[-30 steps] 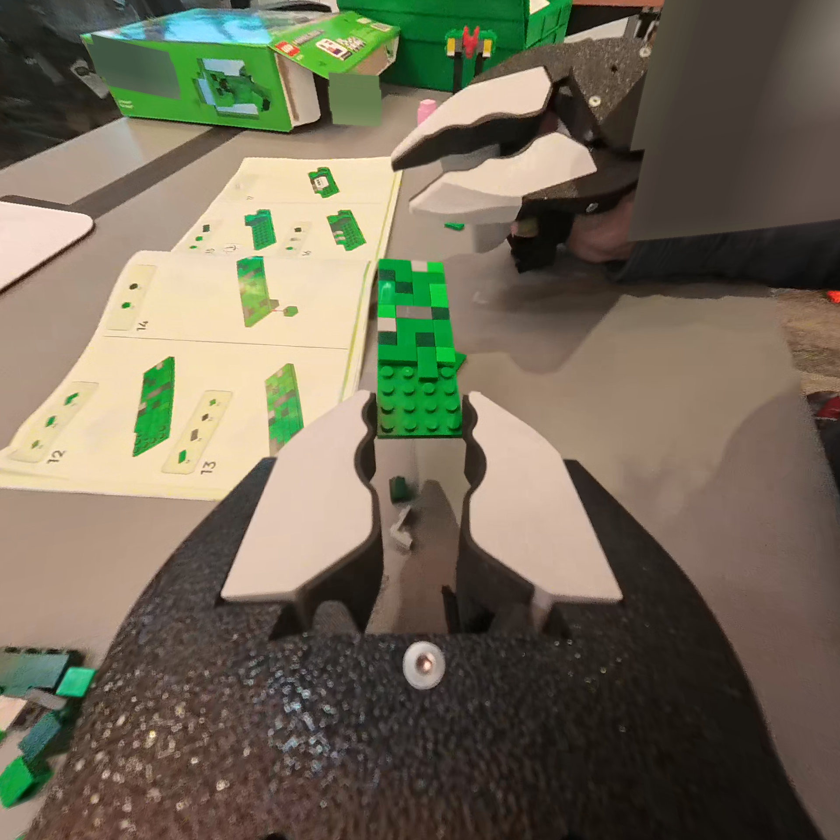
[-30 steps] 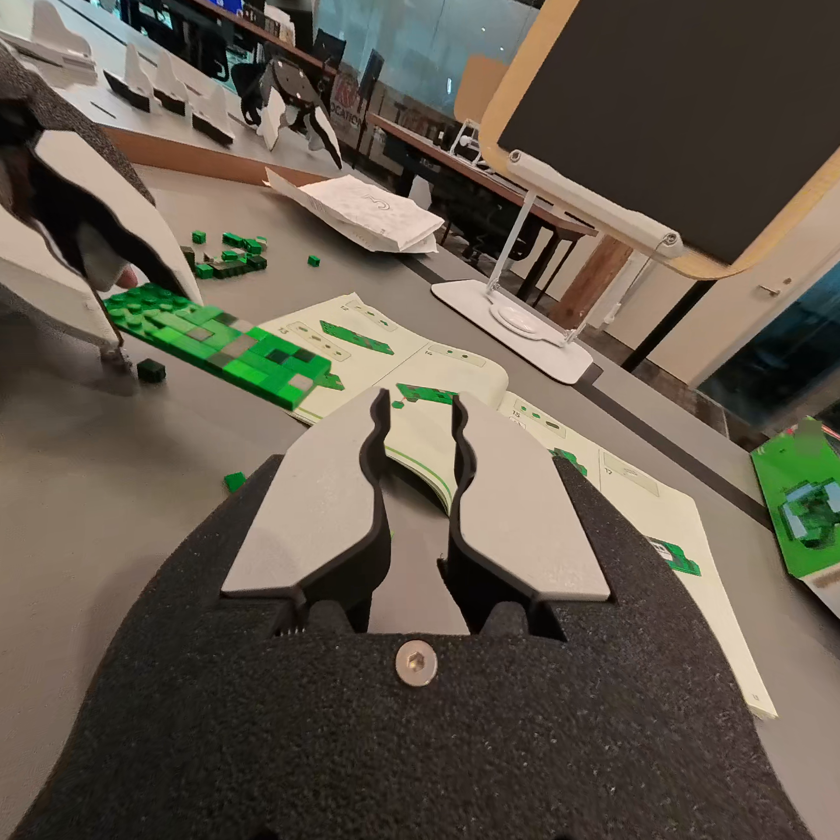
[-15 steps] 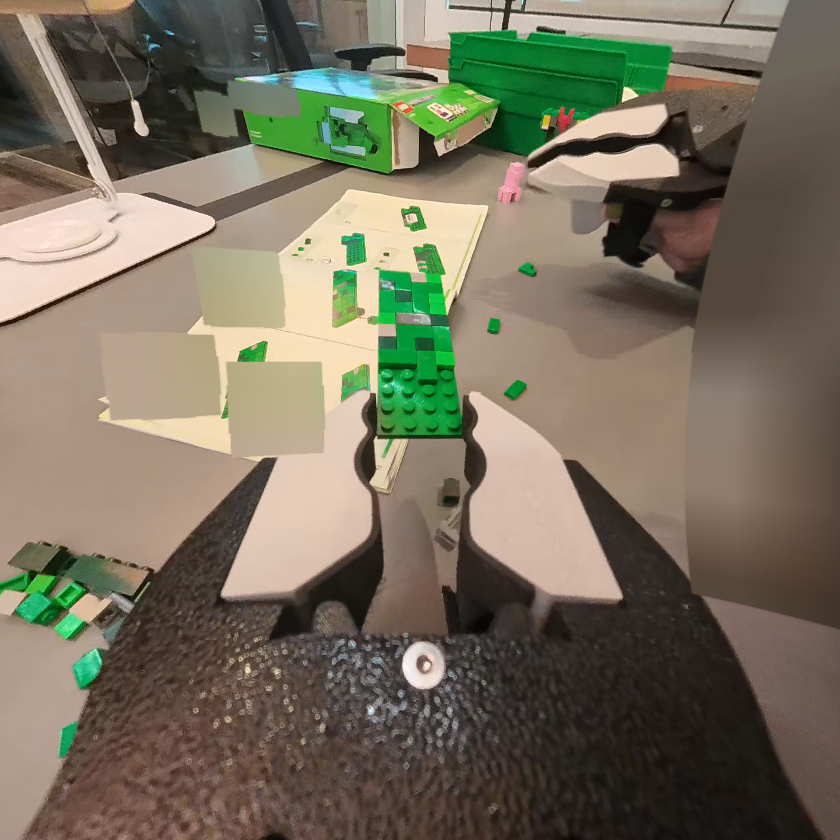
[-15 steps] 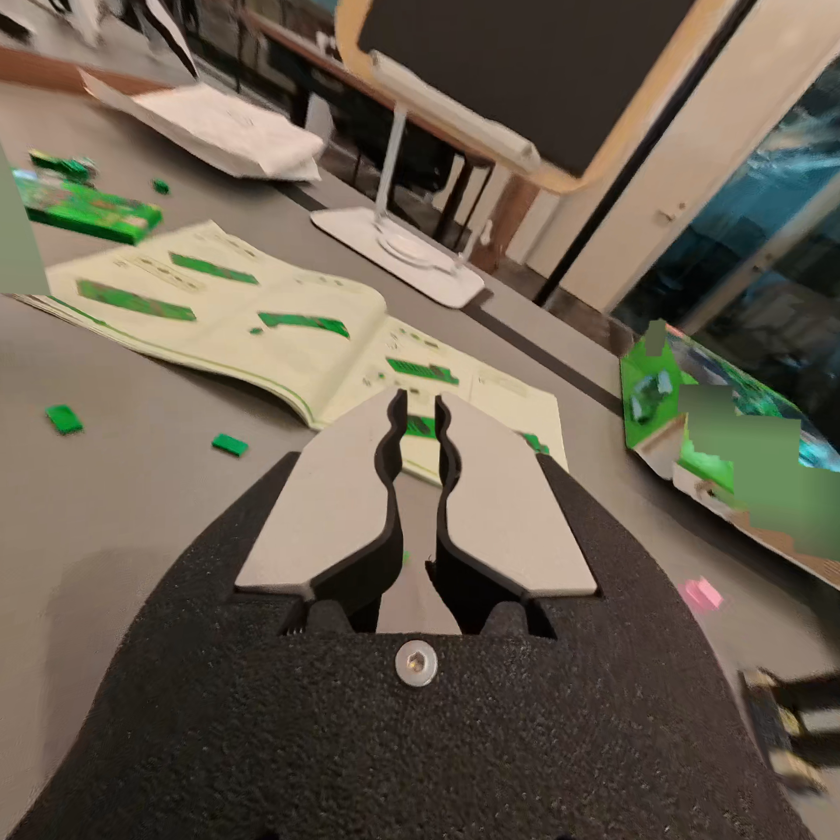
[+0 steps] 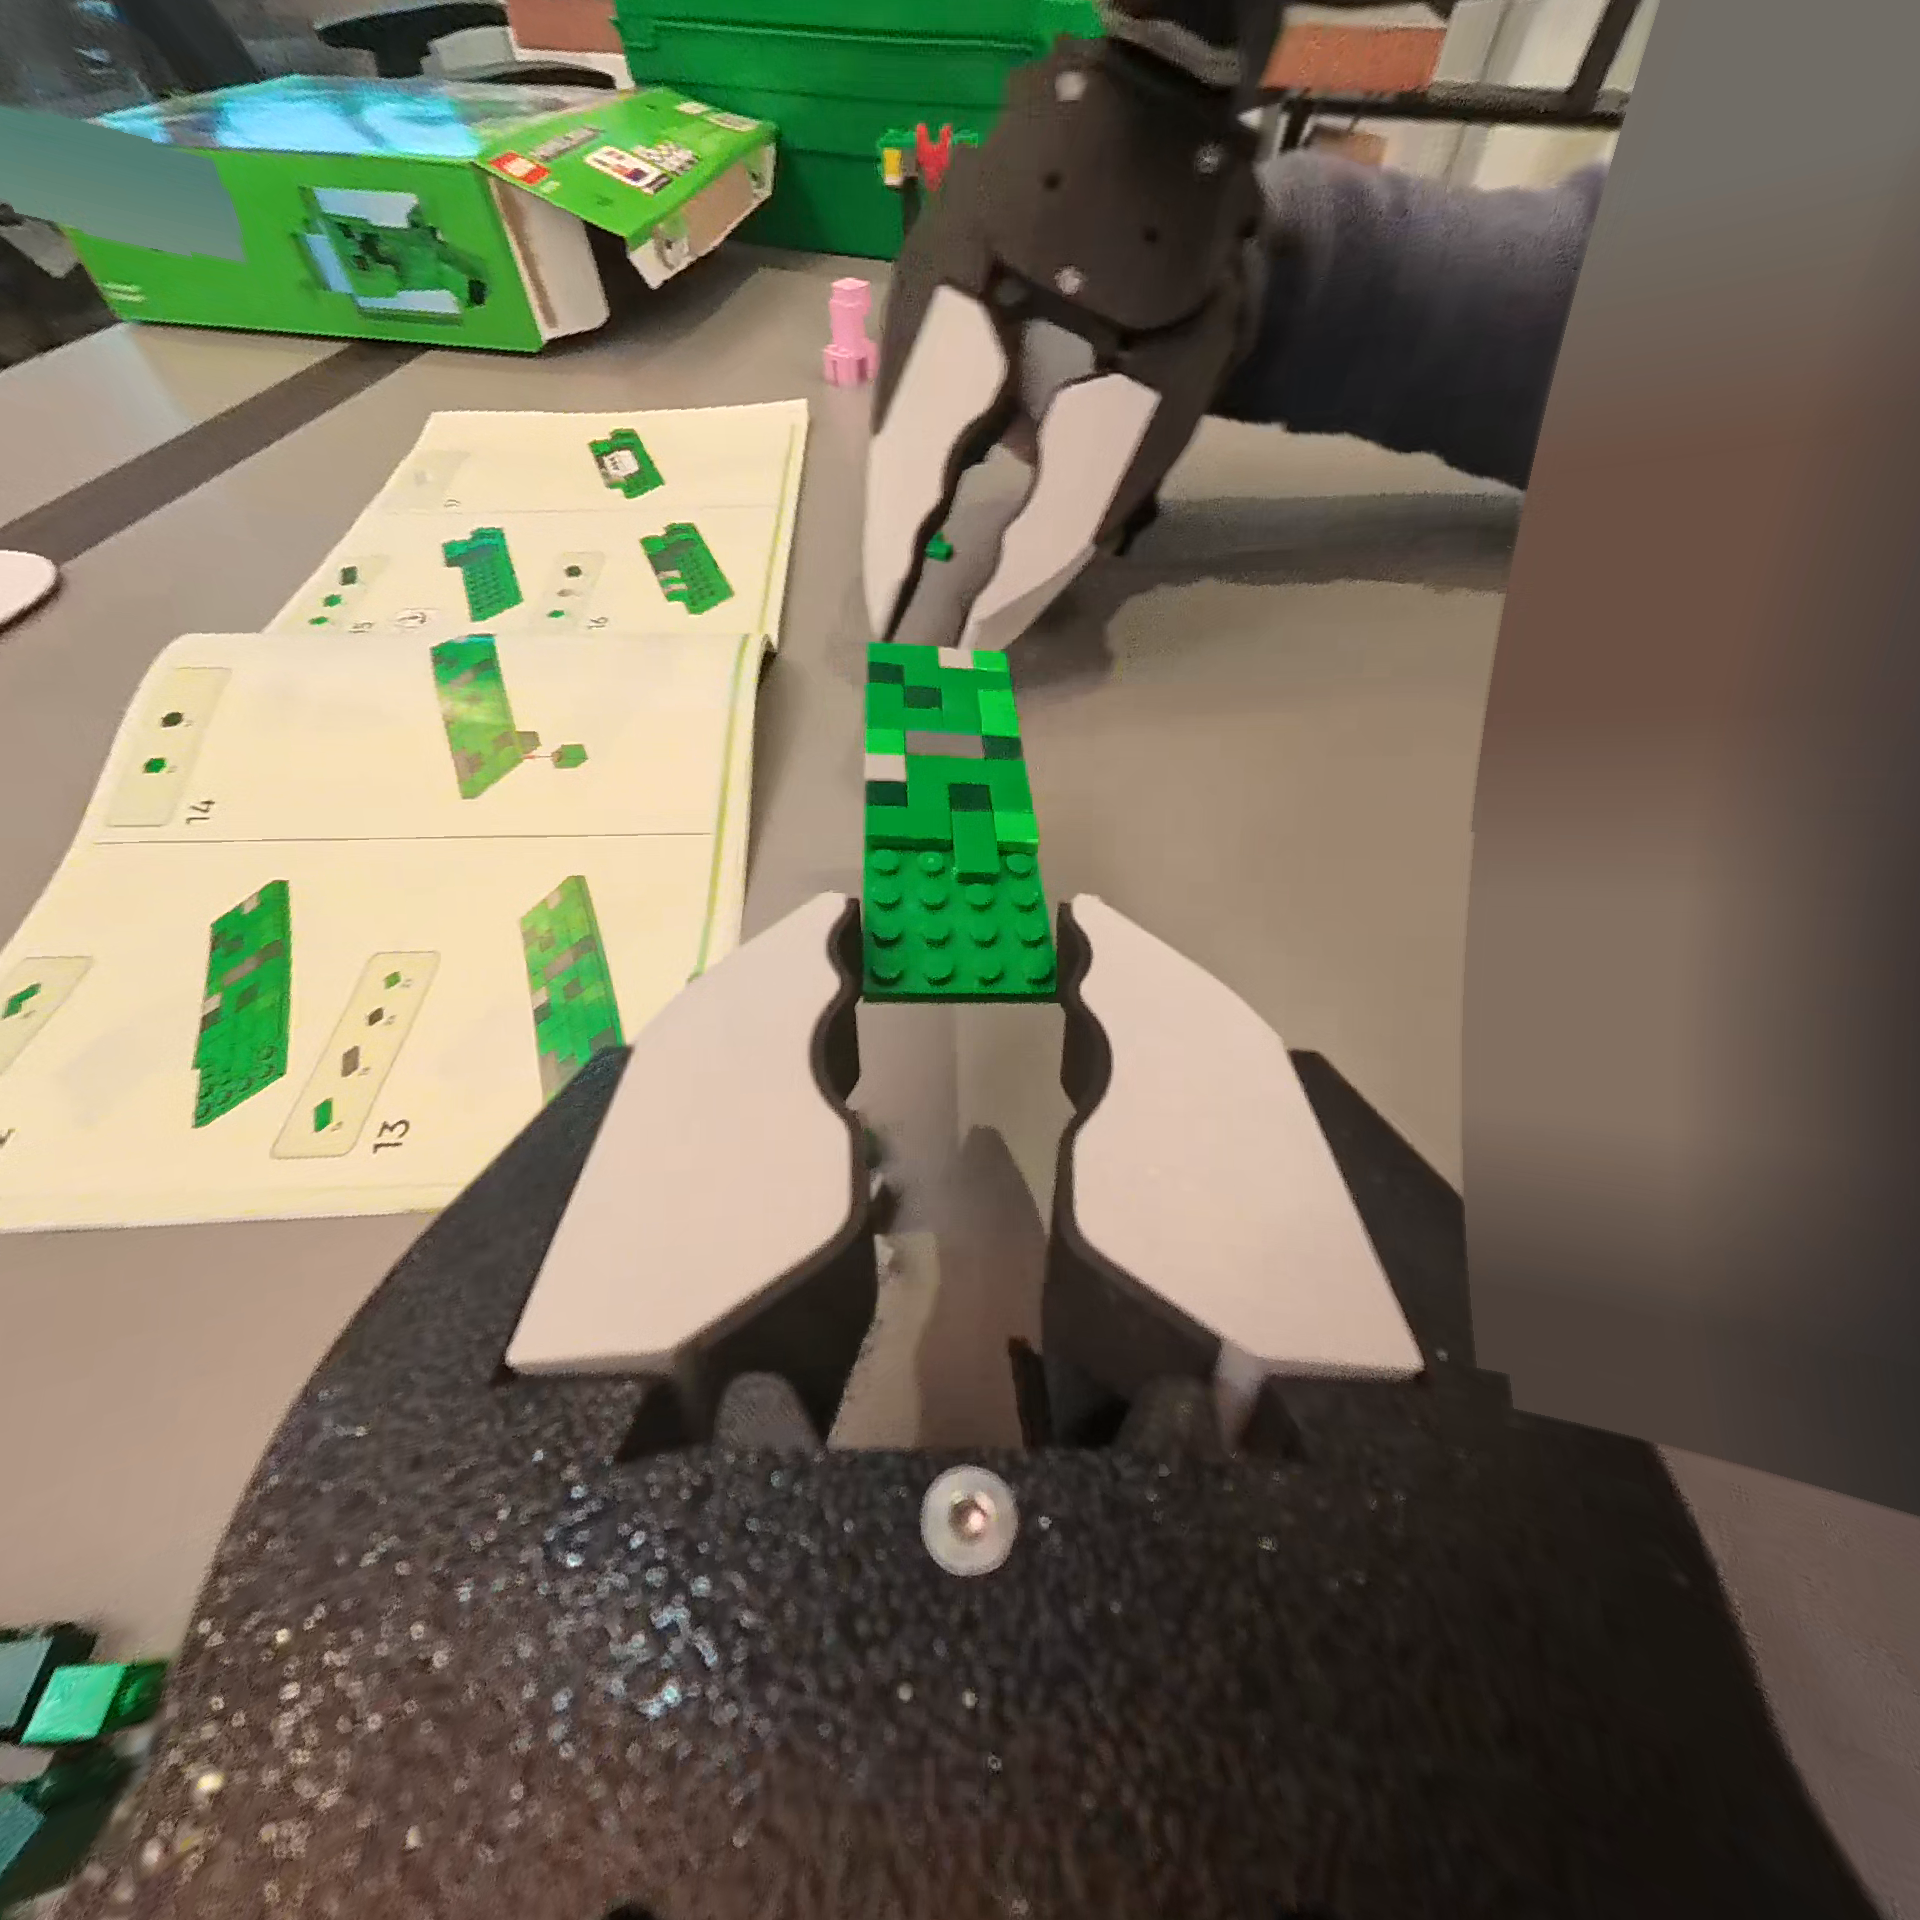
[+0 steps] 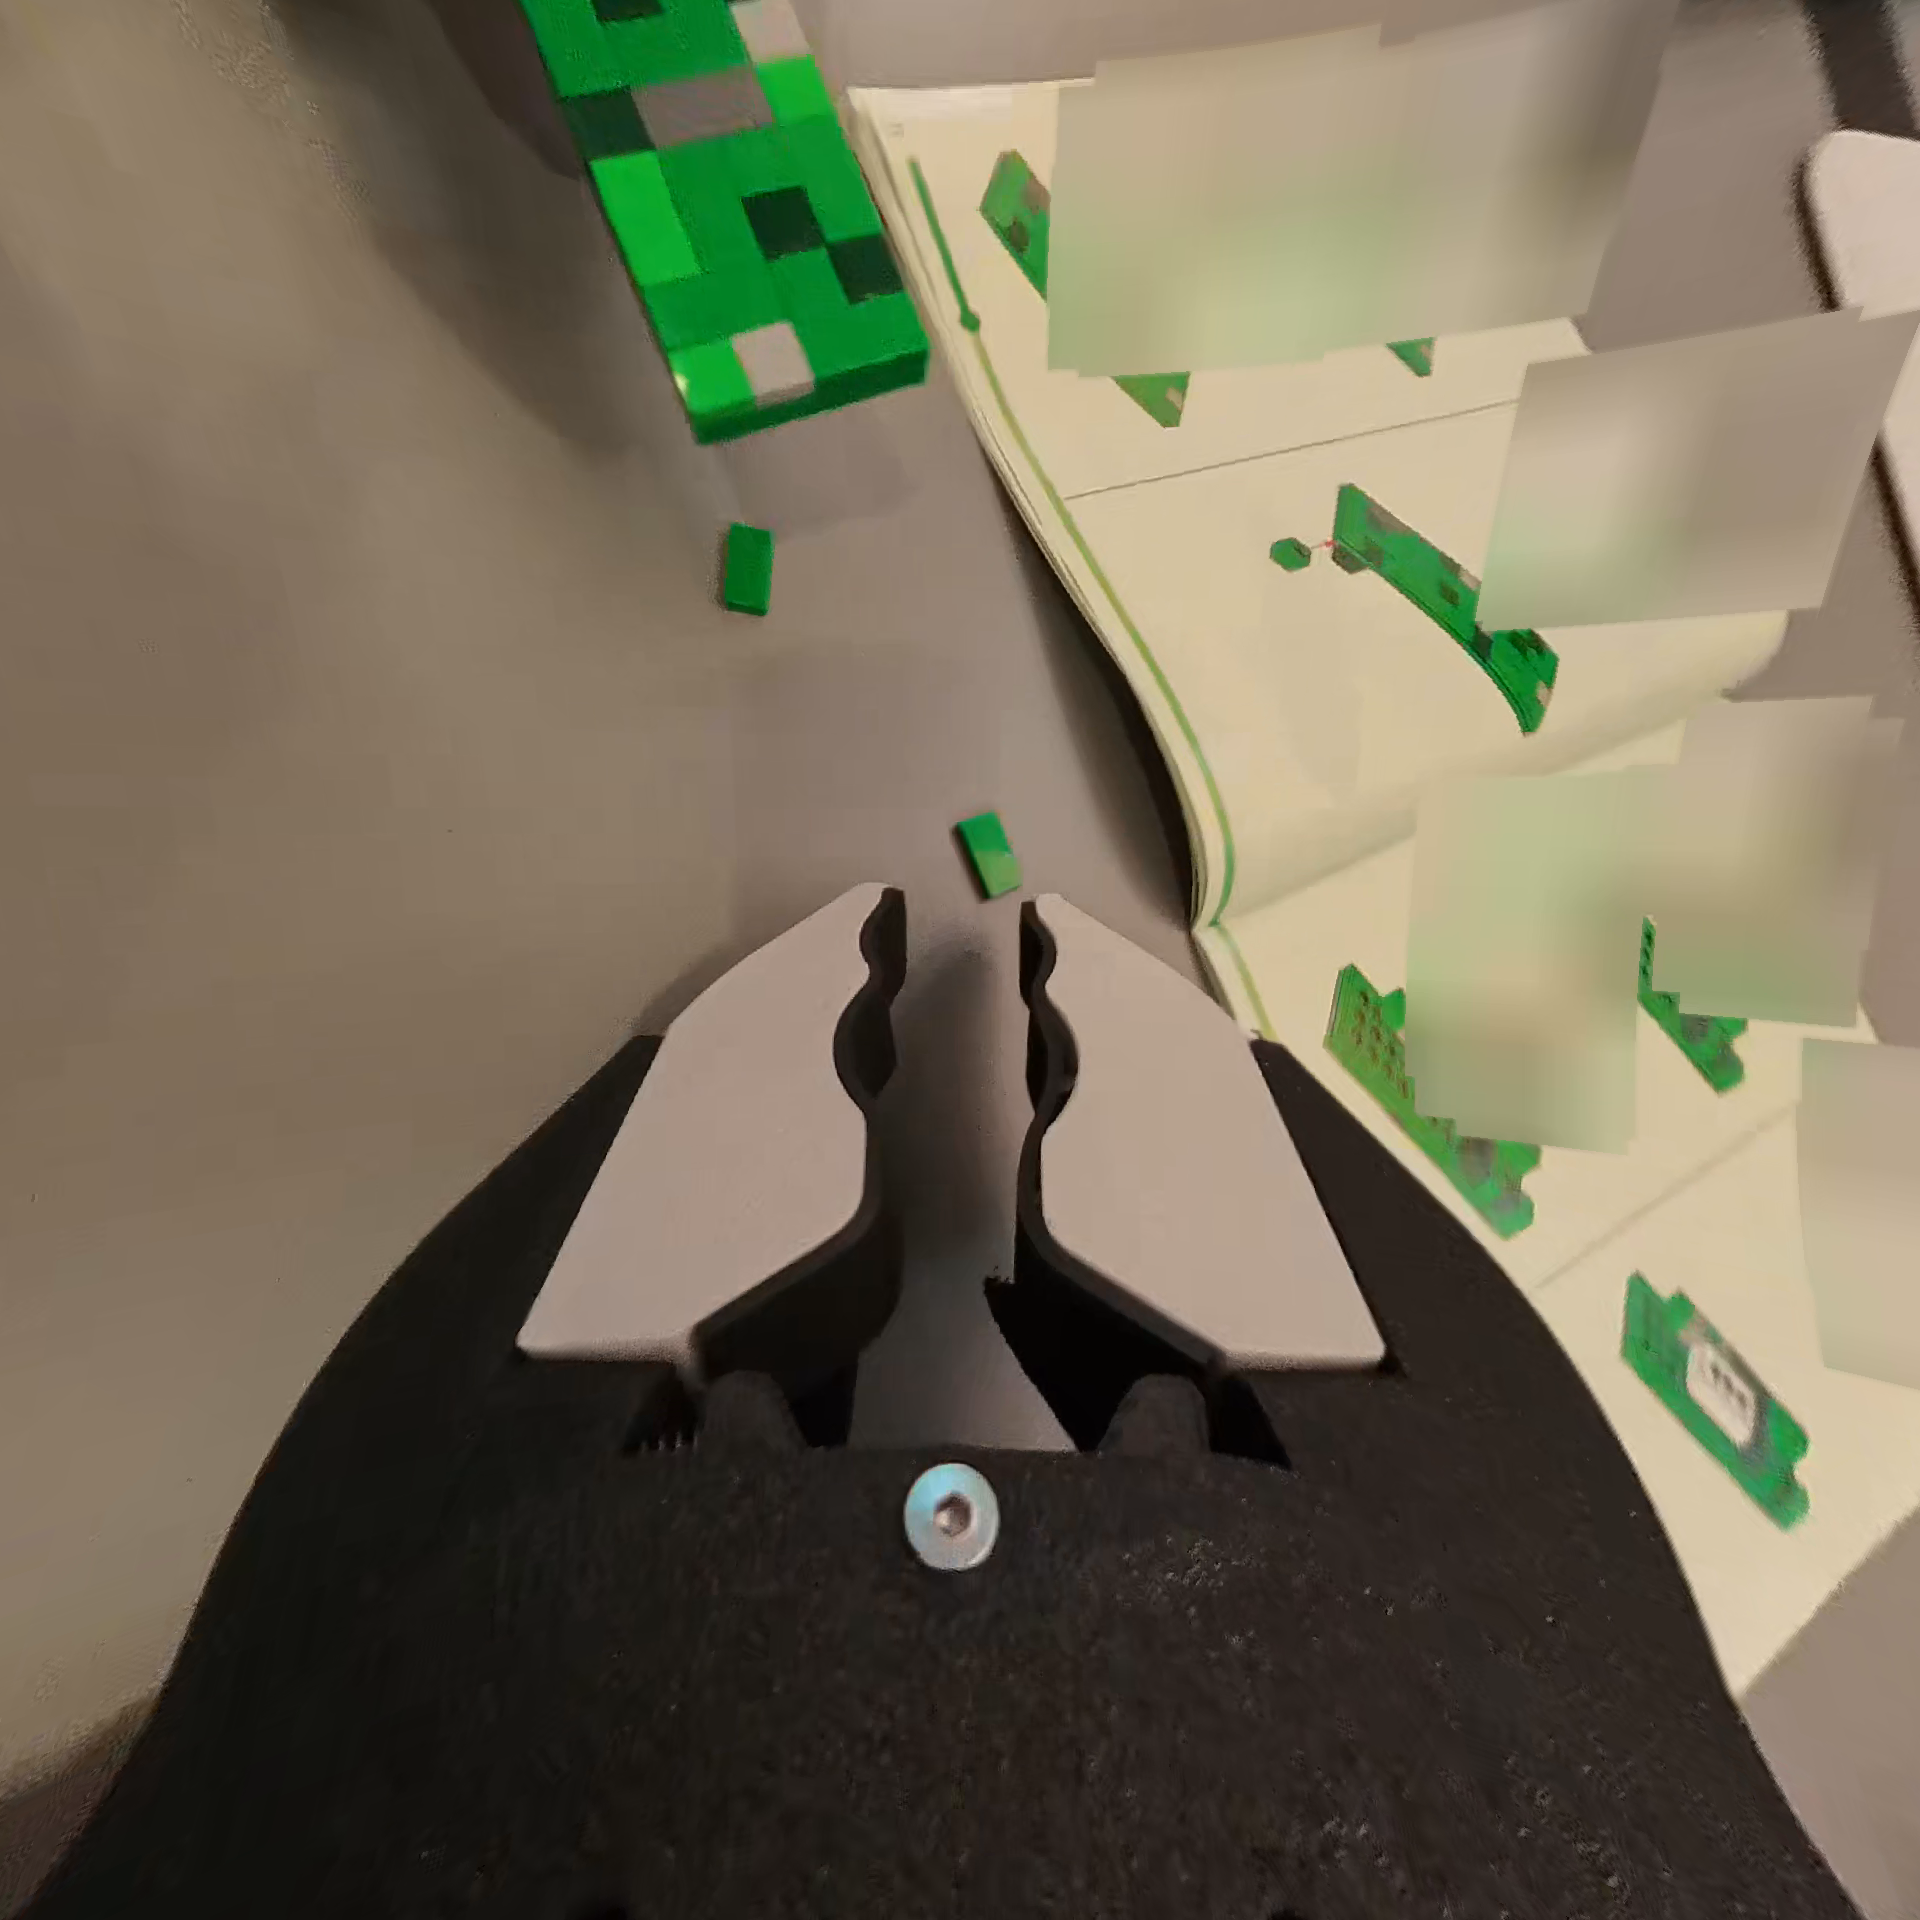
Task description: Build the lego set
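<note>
My left gripper (image 5: 956,912) is shut on the near, studded end of a long green Lego plate (image 5: 945,769). Both pads press its side edges, and its far part is covered with green, dark and grey tiles. The plate also shows at the top of the right wrist view (image 6: 748,208). My right gripper (image 6: 958,900) is open and empty, pointing down at the grey table (image 6: 364,727). A small green tile (image 6: 987,852) lies on the table just beyond its fingertips, untouched. In the left wrist view the right gripper (image 5: 933,623) hangs just past the plate's far end.
An open instruction booklet (image 5: 436,790) lies left of the plate, also seen in the right wrist view (image 6: 1299,644). A second green tile (image 6: 746,566) lies nearer the plate. A green box (image 5: 343,239), a pink figure (image 5: 850,332) and loose pieces (image 5: 73,1704) lie around. Some 15 cm of space lies between my two pairs of fingers.
My right gripper swung from facing away across the table to pointing down by the plate's far end; its jaws narrowed, then widened, on nothing. My left gripper kept hold of the plate.
</note>
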The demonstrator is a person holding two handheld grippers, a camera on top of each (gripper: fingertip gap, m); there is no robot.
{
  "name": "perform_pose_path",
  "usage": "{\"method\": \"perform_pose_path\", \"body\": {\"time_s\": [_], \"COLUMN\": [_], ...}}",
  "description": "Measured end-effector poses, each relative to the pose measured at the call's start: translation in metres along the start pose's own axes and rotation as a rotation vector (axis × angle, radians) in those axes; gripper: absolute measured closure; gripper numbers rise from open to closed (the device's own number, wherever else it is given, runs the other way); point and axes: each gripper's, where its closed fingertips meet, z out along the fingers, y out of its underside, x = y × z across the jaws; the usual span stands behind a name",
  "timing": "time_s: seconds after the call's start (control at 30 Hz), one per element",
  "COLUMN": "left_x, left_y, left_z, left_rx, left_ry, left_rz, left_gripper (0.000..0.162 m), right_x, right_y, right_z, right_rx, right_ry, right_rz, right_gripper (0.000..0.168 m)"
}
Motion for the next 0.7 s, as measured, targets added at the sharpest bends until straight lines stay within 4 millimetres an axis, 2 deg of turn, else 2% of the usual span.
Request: {"method": "perform_pose_path", "body": {"time_s": [0.23,0.4,0.5,0.53,0.6,0.7], "left_x": [0.001,0.004,0.003,0.002,-0.001,-0.002], "left_y": [0.001,0.005,0.006,0.006,0.007,0.007], "left_z": [-0.001,0.001,0.003,0.003,0.004,0.004], "left_rx": [-0.003,-0.036,-0.05,-0.053,-0.058,-0.056], "left_ry": [0.033,0.034,0.018,0.009,-0.009,-0.014], "left_rz": [-0.021,0.01,0.013,0.005,-0.02,-0.047], "left_gripper": [0.127,0.127,0.127,0.127,0.127,0.127], "right_x": [0.005,0.004,0.006,0.008,0.007,-0.012], "right_y": [-0.005,0.0,-0.005,-0.015,-0.05,-0.1], "right_z": [0.011,0.017,0.009,0.002,-0.013,-0.023], "right_rx": [-0.08,-0.156,-0.173,-0.139,-0.003,0.124], "right_ry": [-0.227,-0.253,-0.247,-0.23,-0.202,-0.184], "right_rz": [-0.043,-0.074,-0.029,-0.006,0.024,-0.031], "right_gripper": [0.158,0.161,0.161,0.161,0.162,0.162]}}
